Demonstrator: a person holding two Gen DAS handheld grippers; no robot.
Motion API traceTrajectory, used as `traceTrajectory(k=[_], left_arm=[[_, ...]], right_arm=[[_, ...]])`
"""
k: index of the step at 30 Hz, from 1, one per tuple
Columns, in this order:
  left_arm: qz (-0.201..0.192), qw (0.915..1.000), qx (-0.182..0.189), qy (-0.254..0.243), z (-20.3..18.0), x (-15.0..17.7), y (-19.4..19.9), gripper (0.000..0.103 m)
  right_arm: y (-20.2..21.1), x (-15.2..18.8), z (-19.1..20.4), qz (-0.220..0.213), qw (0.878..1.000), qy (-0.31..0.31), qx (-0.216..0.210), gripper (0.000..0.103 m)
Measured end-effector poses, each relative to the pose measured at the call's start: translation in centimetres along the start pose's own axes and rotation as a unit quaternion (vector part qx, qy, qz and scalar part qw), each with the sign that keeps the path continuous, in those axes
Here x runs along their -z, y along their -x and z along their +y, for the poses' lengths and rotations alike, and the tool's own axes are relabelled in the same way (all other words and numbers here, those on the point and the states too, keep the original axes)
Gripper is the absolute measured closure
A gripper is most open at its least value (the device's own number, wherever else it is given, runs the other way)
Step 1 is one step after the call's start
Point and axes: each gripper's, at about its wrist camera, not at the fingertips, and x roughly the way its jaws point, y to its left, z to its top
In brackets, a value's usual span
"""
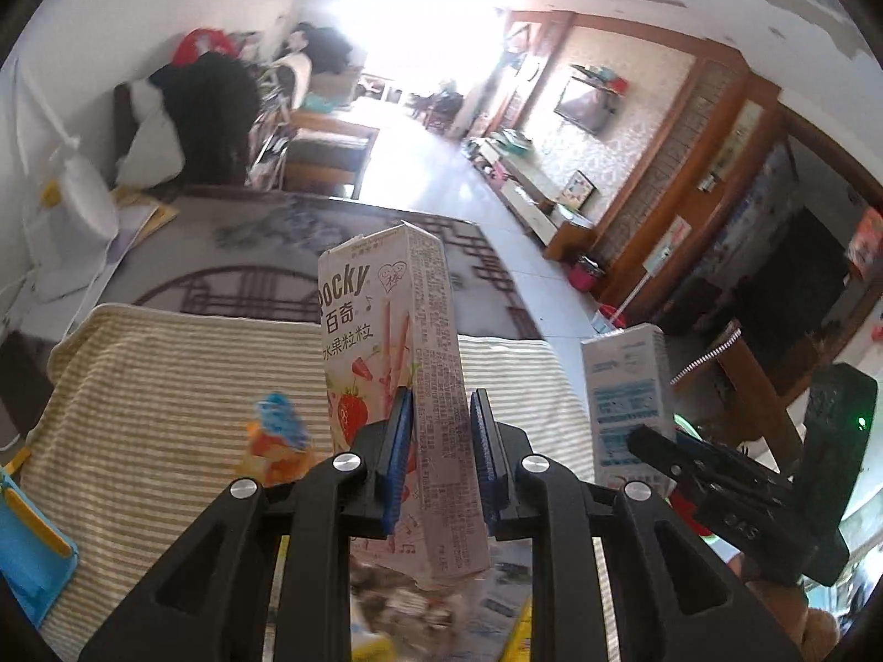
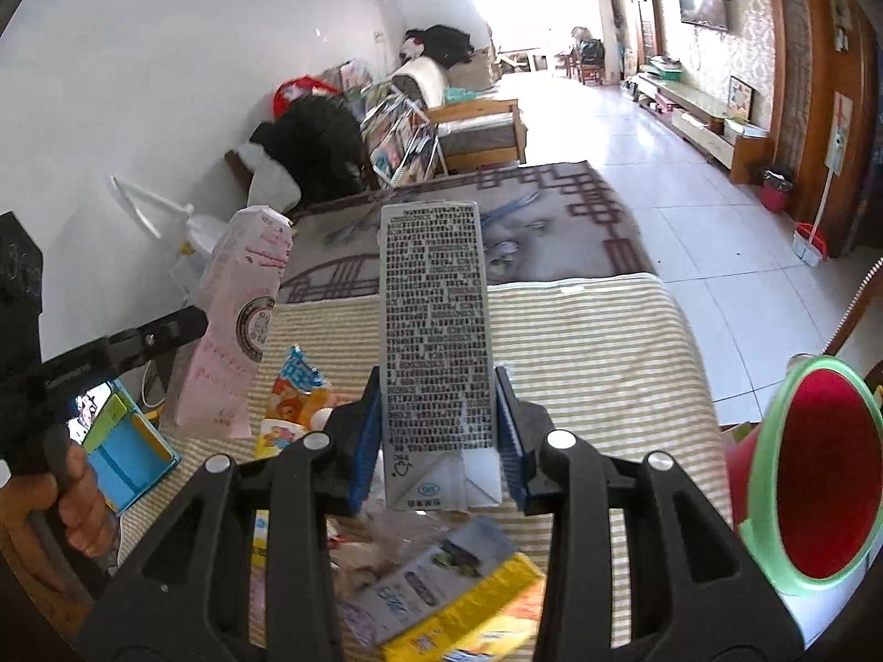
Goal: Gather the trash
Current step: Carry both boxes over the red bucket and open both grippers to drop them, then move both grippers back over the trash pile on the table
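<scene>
My left gripper [image 1: 441, 394] is shut on a pink and white Pocky box [image 1: 381, 320], held upright above the striped cloth [image 1: 165, 386]. The blue pads press its narrow printed side. My right gripper [image 2: 439, 380] is shut on a grey and white drink carton [image 2: 436, 303], also upright and lifted. In the left wrist view that carton [image 1: 629, 386] shows at the right. In the right wrist view the Pocky box [image 2: 232, 331] stands at the left, with a hand [image 2: 77, 496] on the handle below it.
A red bin with a green rim [image 2: 817, 474] gapes at the right edge. On the striped cloth [image 2: 607, 358] lie an orange and blue snack wrapper [image 2: 298, 391], a blue box [image 2: 127, 458], a yellow box [image 2: 469, 612] and several papers. A patterned rug [image 2: 552, 220] lies beyond.
</scene>
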Motion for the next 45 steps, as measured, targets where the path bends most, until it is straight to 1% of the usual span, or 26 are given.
traceTrajectory(k=[3,5,8,10,12,14,16,18,20,21,22,23,24,26,27,30,33,34,35,37,38,42,44,45], left_arm=[[-0.003,1.0000,-0.003,-0.008,-3.3,0.9,0.0,0.084],[-0.003,0.9999,0.002,-0.014,-5.1,1.3,-0.6,0.084],[-0.003,0.9997,0.011,-0.024,-8.7,2.1,-1.5,0.084],[0.010,0.9992,0.024,-0.029,-11.3,2.7,-2.9,0.084],[0.019,0.9986,0.035,-0.035,-13.3,3.4,-4.3,0.084],[0.033,0.9974,0.050,-0.039,-15.4,4.1,-5.6,0.084],[0.051,0.9952,0.069,-0.047,-18.2,4.8,-7.2,0.084],[0.062,0.9931,0.083,-0.056,-20.2,5.1,-8.4,0.084],[0.075,0.9895,0.102,-0.069,-22.7,5.7,-9.6,0.084],[0.083,0.9872,0.113,-0.077,-24.0,6.0,-10.3,0.084],[0.093,0.9841,0.126,-0.084,-25.3,6.3,-11.1,0.084],[0.099,0.9819,0.135,-0.088,-26.0,6.5,-11.6,0.084],[0.111,0.9785,0.146,-0.094,-27.1,6.9,-12.4,0.084],[0.130,0.9720,0.165,-0.105,-28.9,7.8,-14.0,0.084],[0.140,0.9683,0.173,-0.113,-29.9,8.2,-14.9,0.084],[0.166,0.9593,0.186,-0.133,-32.5,9.3,-17.3,0.084],[0.175,0.9539,0.188,-0.155,-34.1,10.1,-18.7,0.084],[0.179,0.9518,0.192,-0.159,-34.4,10.3,-19.2,0.082],[0.180,0.9524,0.191,-0.156,-34.5,10.4,-19.6,0.081],[0.178,0.9552,0.186,-0.146,-34.2,10.1,-20.1,0.064],[0.174,0.9580,0.183,-0.136,-33.8,9.9,-20.0,0.061],[0.169,0.9640,0.173,-0.110,-31.9,9.2,-19.3,0.060],[0.158,0.9683,0.163,-0.104,-30.9,8.9,-18.4,0.061],[0.148,0.9716,0.153,-0.104,-30.2,8.6,-17.6,0.061]], right_arm=[[1.3,0.1,-2.7,-0.005,1.000,-0.002,0.004,0.067],[2.3,0.2,-4.7,-0.009,1.000,-0.007,0.007,0.067],[3.9,0.6,-9.2,-0.011,0.999,-0.020,0.030,0.067],[4.7,0.8,-11.6,-0.010,0.998,-0.031,0.046,0.067],[5.5,1.4,-15.0,-0.006,0.997,-0.047,0.067,0.067],[6.0,1.8,-17.4,-0.002,0.995,-0.058,0.084,0.067],[6.5,2.4,-20.6,0.005,0.992,-0.077,0.103,0.067],[6.9,2.9,-23.1,0.012,0.989,-0.092,0.117,0.066],[7.1,3.5,-24.9,0.021,0.986,-0.103,0.133,0.065],[7.2,3.7,-25.4,0.022,0.984,-0.107,0.142,0.056],[7.7,4.2,-26.2,0.019,0.981,-0.115,0.154,0.037],[8.2,4.6,-26.9,0.013,0.979,-0.120,0.161,0.031],[9.2,4.9,-28.1,0.006,0.977,-0.127,0.171,0.029],[10.2,5.2,-29.5,0.004,0.973,-0.133,0.187,0.029],[10.9,5.6,-30.2,0.002,0.970,-0.141,0.200,0.029],[12.5,6.0,-32.2,-0.007,0.964,-0.162,0.212,0.027],[13.8,6.5,-33.5,-0.012,0.958,-0.171,0.229,0.026],[14.1,6.6,-33.7,-0.014,0.957,-0.173,0.233,0.026],[14.4,6.7,-34.0,-0.015,0.956,-0.175,0.235,0.026],[14.7,6.8,-34.0,-0.015,0.956,-0.175,0.236,0.026],[14.7,6.7,-33.9,-0.015,0.956,-0.172,0.236,0.026],[14.1,6.3,-33.2,-0.014,0.961,-0.163,0.224,0.026],[13.3,5.8,-32.3,-0.013,0.965,-0.152,0.212,0.024],[12.9,5.5,-31.7,-0.013,0.968,-0.146,0.206,0.024]])
